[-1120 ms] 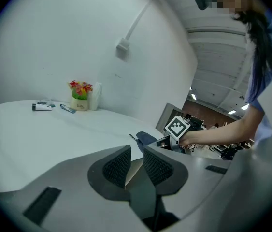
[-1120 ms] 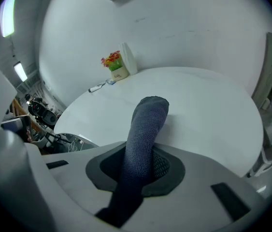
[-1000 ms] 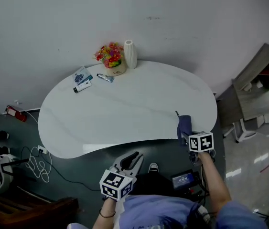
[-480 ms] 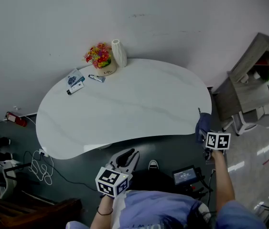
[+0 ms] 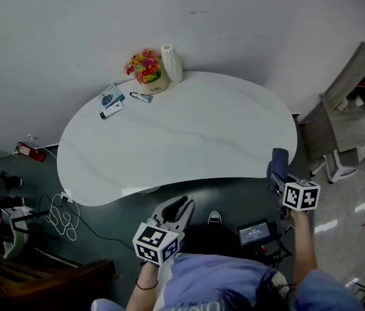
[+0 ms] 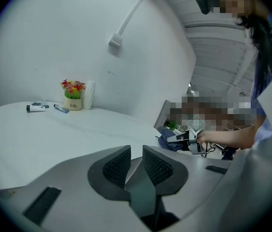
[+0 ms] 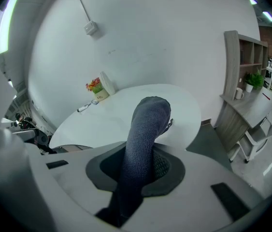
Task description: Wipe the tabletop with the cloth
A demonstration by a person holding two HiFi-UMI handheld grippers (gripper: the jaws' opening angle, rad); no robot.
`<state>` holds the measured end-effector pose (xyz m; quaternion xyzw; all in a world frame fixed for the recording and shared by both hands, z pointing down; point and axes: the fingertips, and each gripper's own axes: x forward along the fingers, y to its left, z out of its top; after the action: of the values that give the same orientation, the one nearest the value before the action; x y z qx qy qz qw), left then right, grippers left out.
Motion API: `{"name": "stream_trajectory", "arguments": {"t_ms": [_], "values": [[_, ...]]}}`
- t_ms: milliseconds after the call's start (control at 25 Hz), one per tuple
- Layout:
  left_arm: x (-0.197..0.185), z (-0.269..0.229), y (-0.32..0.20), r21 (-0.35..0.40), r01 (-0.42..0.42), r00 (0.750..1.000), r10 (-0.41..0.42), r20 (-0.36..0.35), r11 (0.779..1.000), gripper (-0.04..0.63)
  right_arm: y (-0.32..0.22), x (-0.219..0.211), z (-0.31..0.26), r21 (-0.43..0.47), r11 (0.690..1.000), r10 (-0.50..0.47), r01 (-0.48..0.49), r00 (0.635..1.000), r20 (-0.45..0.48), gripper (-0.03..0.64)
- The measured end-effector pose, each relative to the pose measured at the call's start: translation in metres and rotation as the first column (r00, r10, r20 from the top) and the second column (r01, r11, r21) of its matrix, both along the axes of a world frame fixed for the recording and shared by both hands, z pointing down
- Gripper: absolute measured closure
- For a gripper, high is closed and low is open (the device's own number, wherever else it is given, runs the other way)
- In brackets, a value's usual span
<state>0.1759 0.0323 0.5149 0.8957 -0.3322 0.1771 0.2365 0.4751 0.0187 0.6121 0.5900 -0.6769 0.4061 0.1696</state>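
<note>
Tabletop (image 5: 182, 135): white, faint grey veining. Cloth (image 7: 144, 129): dark blue-grey, fine knit weave. My right gripper (image 7: 143, 166) and left gripper (image 6: 135, 153): light grey shells, black cross-hatched pads (image 6: 118, 164). Marker cubes (image 5: 301, 195): black squares on white. Flowers (image 5: 142, 63): red, yellow, pink; pot (image 5: 156, 86) cream. Vase (image 5: 171, 63): white, ribbed. Floor (image 5: 234, 196): dark teal. My sleeve (image 5: 214, 287): lavender-blue.

We count one white table (image 5: 188, 141), one dark blue cloth (image 5: 277, 162) and two grippers: left gripper (image 5: 183, 205), right gripper (image 5: 279, 175). Upper left of the frame: one flower pot (image 5: 147, 71), one white vase (image 5: 171, 63), one packet (image 5: 109, 97), and two tubes: a white tube (image 5: 111, 111) and a smaller tube (image 5: 141, 97).
</note>
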Motion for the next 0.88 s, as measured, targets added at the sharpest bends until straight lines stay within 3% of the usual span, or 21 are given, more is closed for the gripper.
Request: {"name": "stream_trajectory", "arguments": {"t_ms": [240, 520, 880], "values": [[-0.019, -0.003, 0.012, -0.01, 0.066, 0.997, -0.065, 0.035, 0.998, 0.525, 0.001, -0.05, -0.022, 0.059, 0.996, -0.07, 0.066, 0.995, 0.074, 0.546], [-0.057, 0.003, 0.033, -0.035, 0.142, 0.987, -0.139, 0.083, 0.989, 0.525, 0.006, -0.126, -0.018, 0.052, 0.979, -0.203, 0.199, 0.973, 0.112, 0.546], [-0.079, -0.004, 0.06, -0.017, 0.125, 0.991, -0.124, 0.046, 0.992, 0.525, 0.02, -0.198, -0.033, 0.084, 0.948, -0.314, 0.307, 0.946, 0.077, 0.546]]}}
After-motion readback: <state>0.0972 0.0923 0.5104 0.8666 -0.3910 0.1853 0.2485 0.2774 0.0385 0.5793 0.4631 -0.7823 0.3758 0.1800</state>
